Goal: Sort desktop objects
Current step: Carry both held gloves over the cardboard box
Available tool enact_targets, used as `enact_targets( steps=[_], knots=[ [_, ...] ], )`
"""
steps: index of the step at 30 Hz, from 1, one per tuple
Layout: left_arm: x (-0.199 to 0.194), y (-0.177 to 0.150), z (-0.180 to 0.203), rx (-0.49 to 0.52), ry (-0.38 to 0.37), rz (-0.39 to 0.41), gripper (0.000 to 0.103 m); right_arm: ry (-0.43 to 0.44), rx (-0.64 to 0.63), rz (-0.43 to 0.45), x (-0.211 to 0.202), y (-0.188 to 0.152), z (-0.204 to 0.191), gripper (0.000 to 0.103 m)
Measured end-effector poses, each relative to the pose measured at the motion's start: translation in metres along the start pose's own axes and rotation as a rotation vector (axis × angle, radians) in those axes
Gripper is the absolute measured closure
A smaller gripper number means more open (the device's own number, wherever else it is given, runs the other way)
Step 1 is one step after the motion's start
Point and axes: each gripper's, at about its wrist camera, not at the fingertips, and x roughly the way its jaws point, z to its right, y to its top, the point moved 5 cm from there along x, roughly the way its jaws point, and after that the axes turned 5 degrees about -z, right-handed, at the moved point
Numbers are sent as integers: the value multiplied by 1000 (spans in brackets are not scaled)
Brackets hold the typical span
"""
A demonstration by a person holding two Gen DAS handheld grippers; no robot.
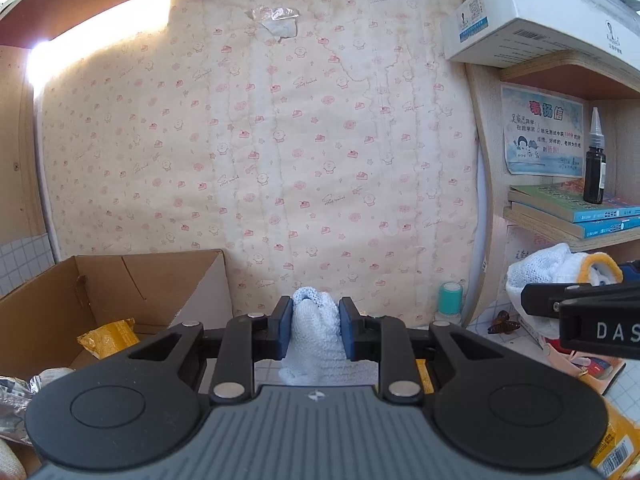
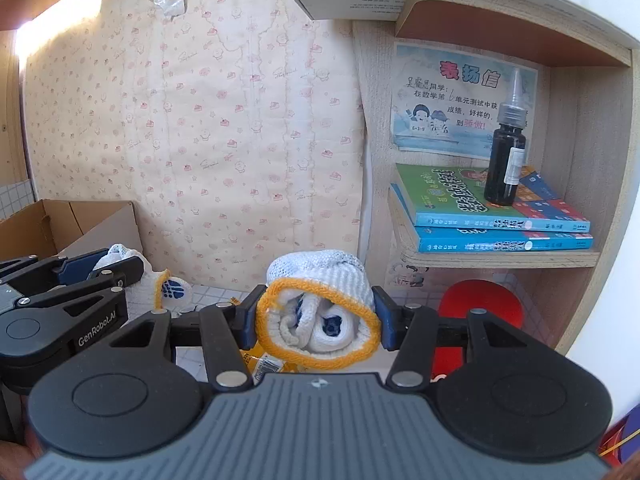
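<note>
Each gripper carried a knitted glove: left gripper (image 1: 312, 330) clamped one (image 1: 314, 320), right gripper (image 2: 318, 322) squeezed the rolled glove (image 2: 320, 312). Next, stowing them, probably in the cardboard box (image 1: 100, 288).

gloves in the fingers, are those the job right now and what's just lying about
In the job:
- left gripper shut on a white knit glove
- right gripper shut on the yellow-cuffed glove roll
- cardboard box, probably

Lying about:
- black dropper bottle
- stacked books
- teal stamp

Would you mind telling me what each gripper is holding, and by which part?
Left gripper: a white knitted glove, pinched on its fabric. Right gripper: a rolled glove, clamped across its yellow-trimmed cuff.
</note>
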Motion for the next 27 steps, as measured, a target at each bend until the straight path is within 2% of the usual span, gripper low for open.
enact_targets(
  steps=[16, 27],
  knots=[
    [-66, 6, -20, -9, 22, 52, 78, -9, -9, 58, -68, -2, -13, 50],
    [-97, 14, -42, -26, 41, 92, 77, 14, -37, 101, -94, 5, -37, 50]
  ],
)
